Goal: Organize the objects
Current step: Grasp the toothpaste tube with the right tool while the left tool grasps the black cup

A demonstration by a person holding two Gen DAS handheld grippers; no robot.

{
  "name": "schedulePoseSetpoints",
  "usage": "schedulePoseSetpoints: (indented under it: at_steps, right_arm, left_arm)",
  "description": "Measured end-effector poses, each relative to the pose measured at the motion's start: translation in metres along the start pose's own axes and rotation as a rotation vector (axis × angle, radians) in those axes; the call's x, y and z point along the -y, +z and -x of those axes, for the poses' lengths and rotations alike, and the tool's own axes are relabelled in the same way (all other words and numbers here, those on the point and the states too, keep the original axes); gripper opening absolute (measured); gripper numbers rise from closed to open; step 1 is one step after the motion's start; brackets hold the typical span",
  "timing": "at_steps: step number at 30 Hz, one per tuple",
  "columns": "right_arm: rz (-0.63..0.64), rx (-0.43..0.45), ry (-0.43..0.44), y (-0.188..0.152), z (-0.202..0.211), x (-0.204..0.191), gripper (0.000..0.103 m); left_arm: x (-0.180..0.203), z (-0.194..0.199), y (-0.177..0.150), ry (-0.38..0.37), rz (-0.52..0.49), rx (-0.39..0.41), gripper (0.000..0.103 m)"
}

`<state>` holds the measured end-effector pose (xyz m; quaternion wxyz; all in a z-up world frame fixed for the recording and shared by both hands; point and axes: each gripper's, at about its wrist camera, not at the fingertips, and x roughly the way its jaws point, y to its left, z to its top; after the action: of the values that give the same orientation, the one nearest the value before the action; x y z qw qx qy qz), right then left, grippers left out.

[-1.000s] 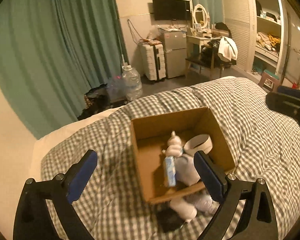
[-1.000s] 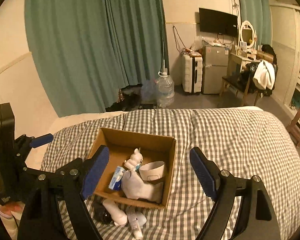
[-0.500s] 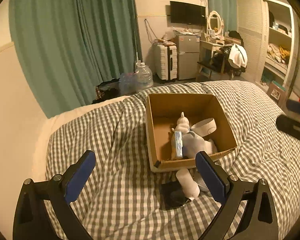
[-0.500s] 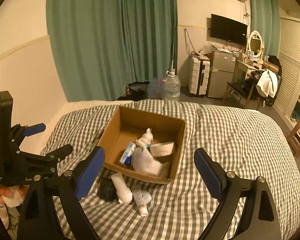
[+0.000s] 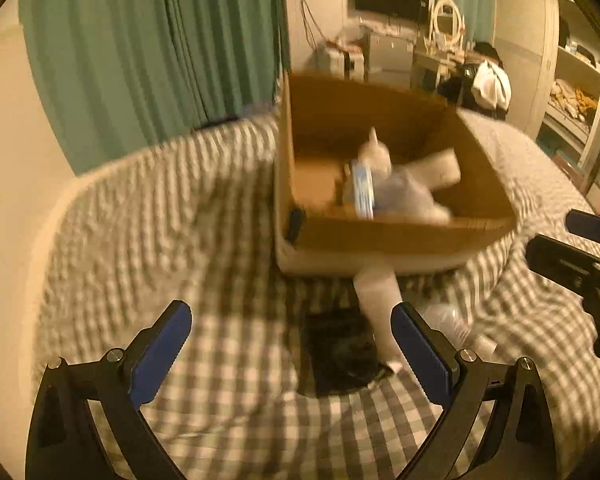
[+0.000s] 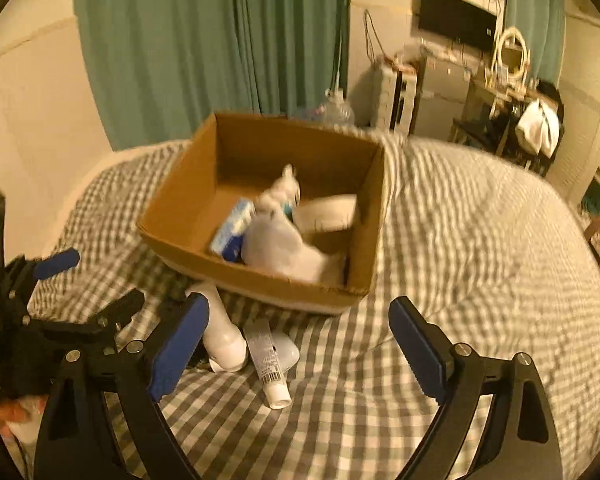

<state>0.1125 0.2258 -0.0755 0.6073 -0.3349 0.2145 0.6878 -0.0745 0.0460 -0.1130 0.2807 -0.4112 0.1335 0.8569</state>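
White plastic: tube (image 6: 269,364) and bottle (image 6: 220,332) loose on the checked bed (image 6: 480,300), just below the cardboard box (image 6: 268,280).

Lying at lower centre of the right wrist view, tube's long axis running up-and-down the frame, cap toward the lens, bottle touching its left side. Nearer the left finger of the right gripper (image 6: 298,346) than the right; jaws wide apart, nothing between. Left gripper (image 5: 290,346) likewise spread and empty, over a dark item (image 5: 340,352), bottle against its right finger. Right hand seemingly better placed for the tube.
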Motion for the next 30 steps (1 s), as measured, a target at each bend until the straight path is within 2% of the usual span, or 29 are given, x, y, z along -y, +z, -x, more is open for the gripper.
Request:
schedulePoseSetpoints:
  at_steps: [4,8,12,14,17,19,21,24,27,28,30]
  right_arm:
    - [-0.009,-0.080,-0.017,-0.017,-0.040,-0.001,0.092]
    - [-0.044,-0.207,0.036,-0.033,-0.077,0.003,0.092]
    - [-0.058,-0.248,0.049,-0.039,-0.090,0.004,0.091]
    - [-0.057,-0.269,0.049,-0.042,-0.095,0.003,0.086]
    - [-0.060,-0.304,0.058,-0.045,-0.104,0.002,0.072]
    - [-0.066,-0.323,0.071,-0.048,-0.108,0.003,0.058]
    - [-0.078,-0.340,0.089,-0.051,-0.111,0.005,0.052]
    - [-0.085,-0.350,0.117,-0.054,-0.112,0.006,0.044]
    - [-0.061,-0.348,0.127,-0.057,-0.110,0.001,0.032]
    - [-0.056,-0.347,0.128,-0.058,-0.109,-0.001,0.028]
    - [-0.045,-0.346,0.133,-0.060,-0.107,-0.004,0.026]
  left_arm:
    - [0.007,-0.027,-0.011,0.004,-0.034,-0.064,0.103]
    - [0.014,-0.040,-0.019,-0.017,-0.069,-0.095,0.103]
    - [0.018,-0.058,-0.025,-0.032,-0.082,-0.150,0.103]
    - [0.018,-0.066,-0.027,-0.040,-0.075,-0.170,0.103]
    - [0.018,-0.072,-0.029,-0.046,-0.074,-0.186,0.103]
    - [0.019,-0.072,-0.030,-0.052,-0.076,-0.183,0.102]
    - [0.019,-0.070,-0.031,-0.070,-0.076,-0.179,0.101]
    - [0.020,-0.068,-0.032,-0.096,-0.076,-0.177,0.093]
    - [0.023,-0.066,-0.035,-0.109,-0.085,-0.178,0.077]
    - [0.024,-0.066,-0.036,-0.096,-0.089,-0.182,0.068]
    - [0.028,-0.067,-0.038,-0.092,-0.098,-0.187,0.062]
